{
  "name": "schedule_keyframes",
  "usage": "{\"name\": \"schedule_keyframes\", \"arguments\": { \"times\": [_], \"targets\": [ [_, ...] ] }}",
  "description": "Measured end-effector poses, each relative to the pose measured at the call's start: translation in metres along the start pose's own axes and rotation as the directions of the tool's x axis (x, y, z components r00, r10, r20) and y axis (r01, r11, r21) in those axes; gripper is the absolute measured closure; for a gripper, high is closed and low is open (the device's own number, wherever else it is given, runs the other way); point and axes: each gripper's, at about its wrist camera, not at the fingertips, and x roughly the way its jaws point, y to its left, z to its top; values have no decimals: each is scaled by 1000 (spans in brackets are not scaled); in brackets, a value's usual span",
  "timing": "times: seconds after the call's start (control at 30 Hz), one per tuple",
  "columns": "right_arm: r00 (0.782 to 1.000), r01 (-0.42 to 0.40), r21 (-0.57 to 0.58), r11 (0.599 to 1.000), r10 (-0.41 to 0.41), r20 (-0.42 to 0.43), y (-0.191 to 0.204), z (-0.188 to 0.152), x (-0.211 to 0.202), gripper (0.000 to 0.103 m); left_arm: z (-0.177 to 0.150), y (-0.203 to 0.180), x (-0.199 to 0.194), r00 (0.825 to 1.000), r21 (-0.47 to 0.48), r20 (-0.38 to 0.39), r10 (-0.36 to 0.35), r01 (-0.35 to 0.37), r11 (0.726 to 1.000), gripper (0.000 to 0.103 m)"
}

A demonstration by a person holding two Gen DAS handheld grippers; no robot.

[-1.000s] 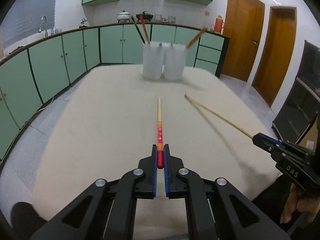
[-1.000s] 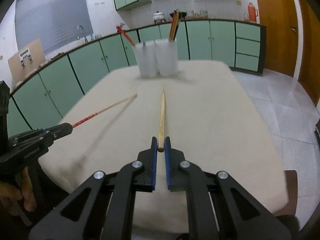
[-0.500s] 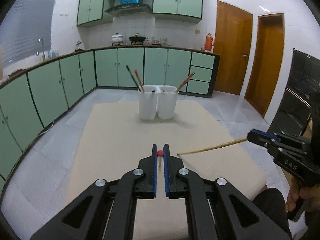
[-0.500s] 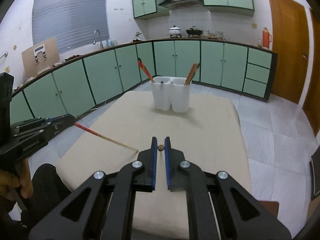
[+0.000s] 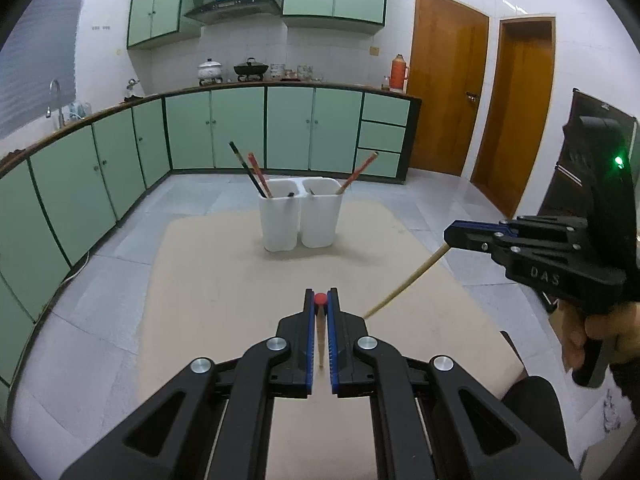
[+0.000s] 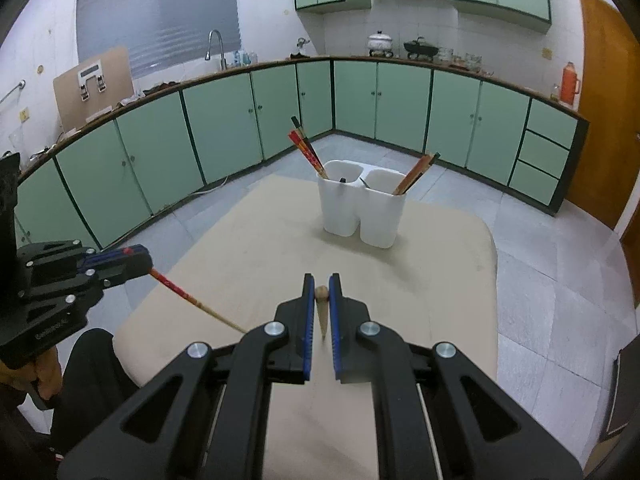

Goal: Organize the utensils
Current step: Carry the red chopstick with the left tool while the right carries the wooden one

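Note:
My left gripper (image 5: 320, 300) is shut on a red-ended chopstick (image 5: 319, 299), held above the table with its tip hanging down; the chopstick also shows in the right wrist view (image 6: 188, 298). My right gripper (image 6: 321, 290) is shut on a plain wooden chopstick (image 6: 321, 293), also tip down, which also shows in the left wrist view (image 5: 408, 280). A white two-compartment holder (image 5: 300, 216) stands at the far end of the table. Its left cup holds a black and a red chopstick (image 5: 252, 170); its right cup holds brown ones (image 6: 416, 168).
The beige table (image 5: 224, 288) stands in a kitchen with green cabinets (image 5: 224, 128) along the walls and grey tiled floor around it. Wooden doors (image 5: 448, 92) are at the right. A person's legs show at the near table edge.
Both grippers have lifted their chopsticks off the table and tilted up, so the chopsticks now point down. The view has risen and pulled back from the holder.

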Motion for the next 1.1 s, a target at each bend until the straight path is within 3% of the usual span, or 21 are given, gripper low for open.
{"name": "schedule_keyframes", "arguments": {
  "times": [0.27, 0.37, 0.47, 0.5, 0.57, 0.77, 0.9, 1.1],
  "targets": [
    [998, -6, -10, 1000, 5, -68, -12, 20, 29, 98, 22, 23, 22, 998, -21, -42, -42, 41, 999, 97],
    [999, -5, 42, 999, 7, -37, -25, 11, 20, 98, 18, 26, 21, 998, -38, -32, -49, 48, 998, 97],
    [999, -16, 129, 992, 20, -27, -45, -30, 9, 95, 8, 26, 12, 998, -46, -8, -63, 63, 997, 97],
    [999, -4, 132, 991, 8, -32, -53, -58, 5, 93, 6, 26, 10, 998, -40, -3, -59, 59, 997, 97],
    [995, 21, 95, 995, -12, -96, -60, -103, 4, 86, -2, 24, 4, 998, -42, 12, -57, 57, 997, 97],
    [978, 14, 79, 997, 3, -207, -59, -213, -20, 86, -15, 19, -6, 999, -54, 28, -26, 27, 998, 97],
    [976, 6, 53, 999, 6, -219, -47, -242, -18, 84, -14, 14, -4, 1000, -54, 29, -8, 9, 998, 97],
    [976, -9, 54, 999, 20, -219, -33, -245, -7, 84, -12, 1, -3, 1000, -30, 17, 4, -3, 1000, 97]
  ]
}}
